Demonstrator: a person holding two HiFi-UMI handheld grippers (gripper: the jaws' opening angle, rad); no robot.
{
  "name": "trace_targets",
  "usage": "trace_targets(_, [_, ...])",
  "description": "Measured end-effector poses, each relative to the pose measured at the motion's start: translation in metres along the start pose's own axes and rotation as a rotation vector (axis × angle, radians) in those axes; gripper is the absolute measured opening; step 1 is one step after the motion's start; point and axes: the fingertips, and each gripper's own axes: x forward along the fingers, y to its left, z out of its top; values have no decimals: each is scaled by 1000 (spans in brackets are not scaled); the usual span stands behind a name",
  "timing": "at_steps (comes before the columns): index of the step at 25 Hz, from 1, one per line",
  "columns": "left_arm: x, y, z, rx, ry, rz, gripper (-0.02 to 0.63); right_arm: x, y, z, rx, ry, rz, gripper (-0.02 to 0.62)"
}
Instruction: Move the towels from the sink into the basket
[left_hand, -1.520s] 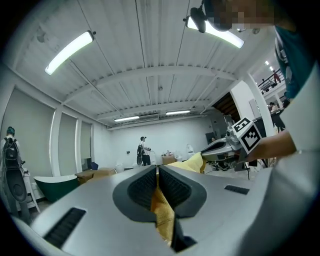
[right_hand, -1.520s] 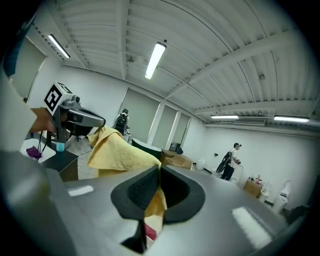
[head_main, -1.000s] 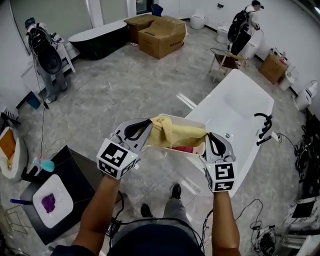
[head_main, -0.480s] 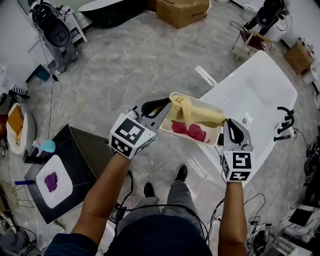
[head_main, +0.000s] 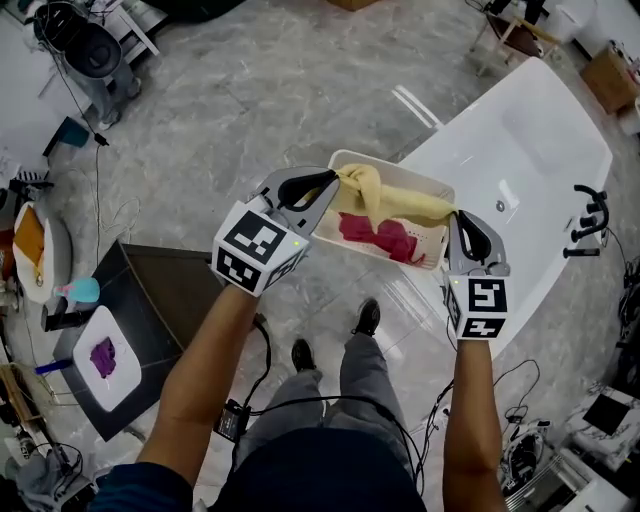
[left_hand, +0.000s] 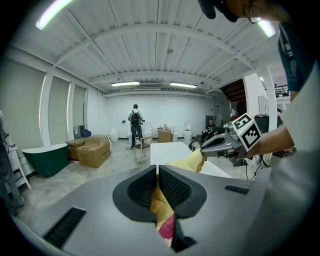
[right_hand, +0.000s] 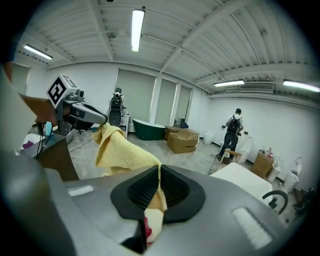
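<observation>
Between my two grippers a yellow towel (head_main: 385, 200) hangs stretched, just above a white rectangular basket (head_main: 375, 253) on the floor. A red towel (head_main: 380, 236) lies in the basket under it. My left gripper (head_main: 335, 181) is shut on the towel's bunched left end (left_hand: 162, 207). At the basket's right end, my right gripper (head_main: 458, 216) is shut on the other end (right_hand: 152, 200). Far left, a white sink (head_main: 118, 385) on a dark stand holds a purple towel (head_main: 102, 353).
A white bathtub (head_main: 530, 150) with a black tap (head_main: 590, 225) runs along the basket's right side. Cables (head_main: 500, 400) trail over the grey floor by my feet. Chairs and gear stand at the upper left. Cardboard boxes (left_hand: 92, 150) and people stand farther back.
Both grippers have come down together with the yellow towel, which now hangs low over the basket. The view has tilted further down, and the red towel in the basket shows more.
</observation>
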Motion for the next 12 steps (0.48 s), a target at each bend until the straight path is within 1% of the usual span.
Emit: trace_targets(12, [81, 19, -68, -48, 96, -34, 20, 71, -22, -67, 37, 72, 15, 23])
